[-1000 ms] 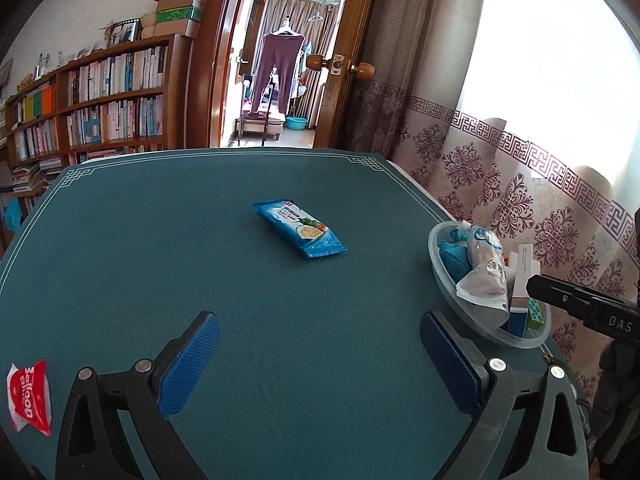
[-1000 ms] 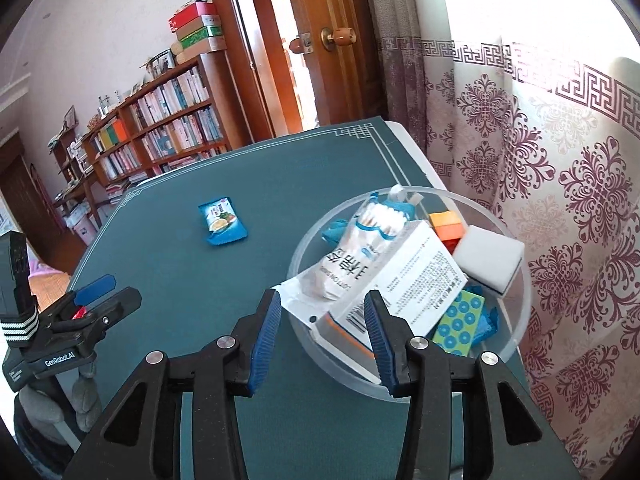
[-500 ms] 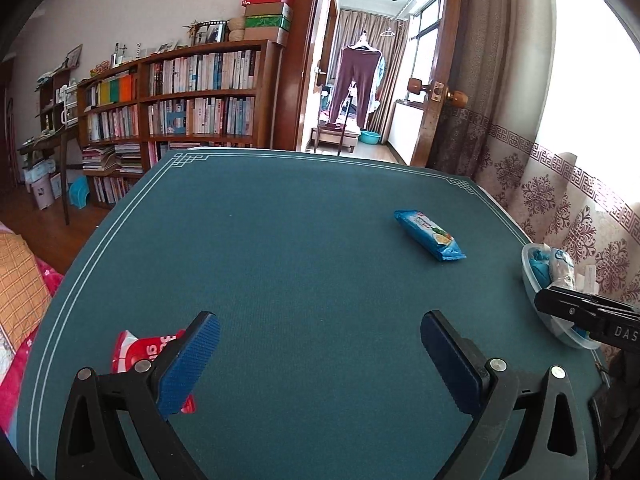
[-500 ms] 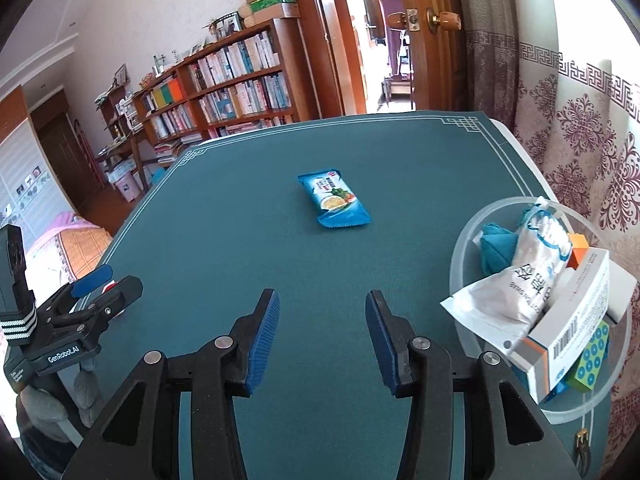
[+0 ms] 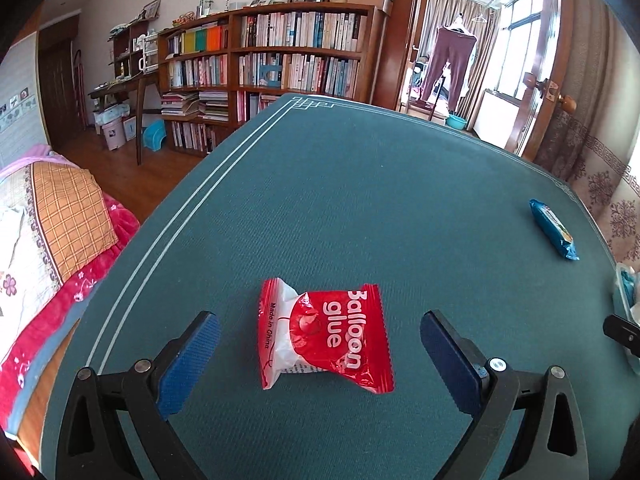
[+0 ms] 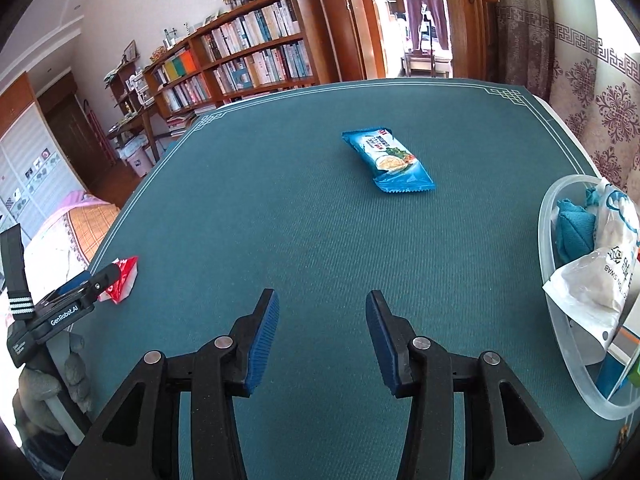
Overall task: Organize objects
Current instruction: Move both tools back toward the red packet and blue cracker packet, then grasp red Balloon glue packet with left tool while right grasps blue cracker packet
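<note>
A red "Balloon glue" packet (image 5: 324, 338) lies flat on the green table (image 5: 360, 200), between the wide-apart fingers of my left gripper (image 5: 320, 330), which is open and not touching it. In the right wrist view the same red packet (image 6: 120, 280) shows beside the left gripper (image 6: 76, 284) at the table's left edge. My right gripper (image 6: 322, 308) hangs open over bare cloth with nothing between its pads. A blue snack packet (image 6: 388, 166) lies further back, also seen as the blue packet (image 5: 554, 234) at the right. The clear plastic bowl (image 6: 560, 320) at the right holds several items.
The table's left edge drops to a bed with a checked blanket (image 5: 52, 224). Bookshelves (image 5: 280, 60) and an open doorway (image 5: 460, 60) stand behind the table. A patterned curtain (image 6: 592, 100) hangs along the right side. A gloved hand (image 6: 52, 380) holds the left gripper.
My left gripper swung left and sank until the red packet came between its fingers. My right gripper drew left, away from the bowl, over bare cloth. Both stayed open.
</note>
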### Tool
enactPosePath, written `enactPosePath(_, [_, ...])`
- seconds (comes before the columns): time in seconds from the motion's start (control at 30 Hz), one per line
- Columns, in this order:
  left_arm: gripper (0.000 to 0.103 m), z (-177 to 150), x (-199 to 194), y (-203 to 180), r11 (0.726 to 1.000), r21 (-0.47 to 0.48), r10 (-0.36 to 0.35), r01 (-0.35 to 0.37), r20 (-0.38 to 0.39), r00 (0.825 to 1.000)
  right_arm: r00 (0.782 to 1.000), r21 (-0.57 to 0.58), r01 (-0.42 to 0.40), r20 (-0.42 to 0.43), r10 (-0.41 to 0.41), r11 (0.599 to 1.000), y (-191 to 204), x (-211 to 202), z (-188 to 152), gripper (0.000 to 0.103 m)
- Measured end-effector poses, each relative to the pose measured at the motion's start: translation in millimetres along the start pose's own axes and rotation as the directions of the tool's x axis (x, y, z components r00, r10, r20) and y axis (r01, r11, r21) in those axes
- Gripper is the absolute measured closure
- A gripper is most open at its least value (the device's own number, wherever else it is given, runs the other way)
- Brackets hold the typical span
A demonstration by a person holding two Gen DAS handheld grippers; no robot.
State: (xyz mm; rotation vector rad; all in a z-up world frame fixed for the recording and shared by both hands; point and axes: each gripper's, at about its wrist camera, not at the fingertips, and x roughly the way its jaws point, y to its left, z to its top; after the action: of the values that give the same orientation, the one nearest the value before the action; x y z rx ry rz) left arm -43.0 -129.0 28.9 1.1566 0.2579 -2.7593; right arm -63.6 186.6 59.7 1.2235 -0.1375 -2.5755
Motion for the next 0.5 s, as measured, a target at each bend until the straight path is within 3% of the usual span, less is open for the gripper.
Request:
enactPosePath(0.2, [0.019, -3, 12, 6, 1.000, -0.017, -0.006, 0.005, -0.056, 0.998, 1.000, 0.016, 0.021, -0.018, -0.021, 1.000, -6, 15, 6, 0.056])
enactPosePath(0.5, [0.049, -8, 6, -7, 0.998, 0.055, -0.033, 0.034, -0.015, 0.999, 0.999, 0.014, 0.035, 0.012, -0.035, 0.999, -11, 39, 35, 0.056])
